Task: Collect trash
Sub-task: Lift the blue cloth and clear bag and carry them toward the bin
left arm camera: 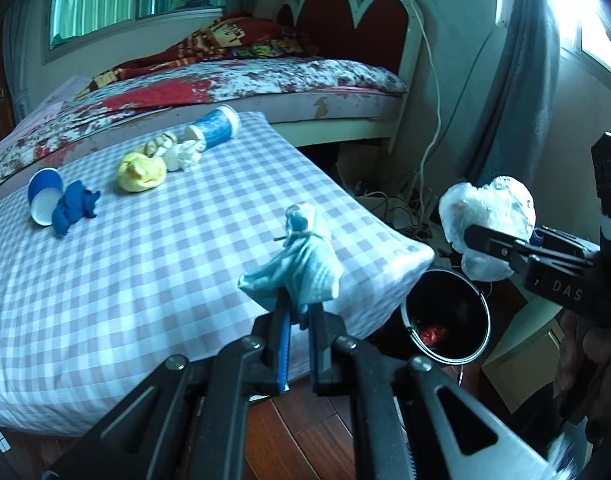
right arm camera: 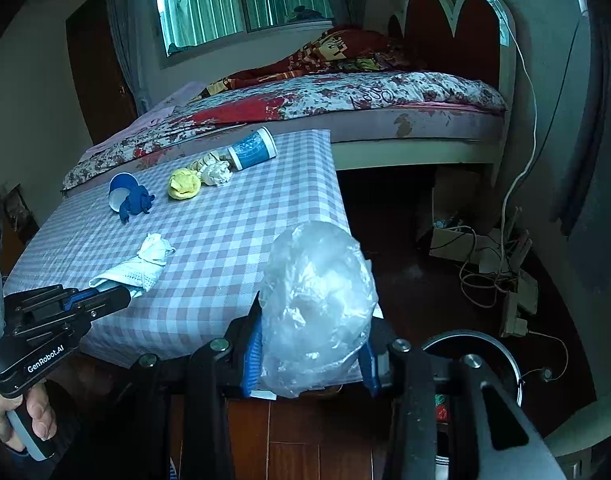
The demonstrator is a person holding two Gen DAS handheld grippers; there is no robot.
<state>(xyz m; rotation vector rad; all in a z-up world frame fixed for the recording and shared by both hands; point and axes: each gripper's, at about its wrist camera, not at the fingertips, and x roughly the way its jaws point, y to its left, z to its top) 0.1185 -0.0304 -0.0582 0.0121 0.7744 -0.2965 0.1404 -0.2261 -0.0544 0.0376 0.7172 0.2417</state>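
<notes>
Crumpled clear plastic bag (right arm camera: 317, 304), lower centre of the right wrist view, pinched between the pads of the right gripper (right arm camera: 311, 356); pale blue-white cloth wad (left arm camera: 301, 268), centre of the left wrist view, nipped in the tightly pressed left gripper (left arm camera: 299, 320). Carry-to-bin step likely in hand: black bin (left arm camera: 445, 316) at lower right, beside the checked table (left arm camera: 105, 280). Next: each load over the rim, then release; blue cup (left arm camera: 43, 196), yellow wad (left arm camera: 141, 172) left at upper left.

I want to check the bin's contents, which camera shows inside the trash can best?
The left wrist view: the trash can shows its open mouth, something red inside. The right wrist view catches only part of its rim behind the gripper.
</notes>
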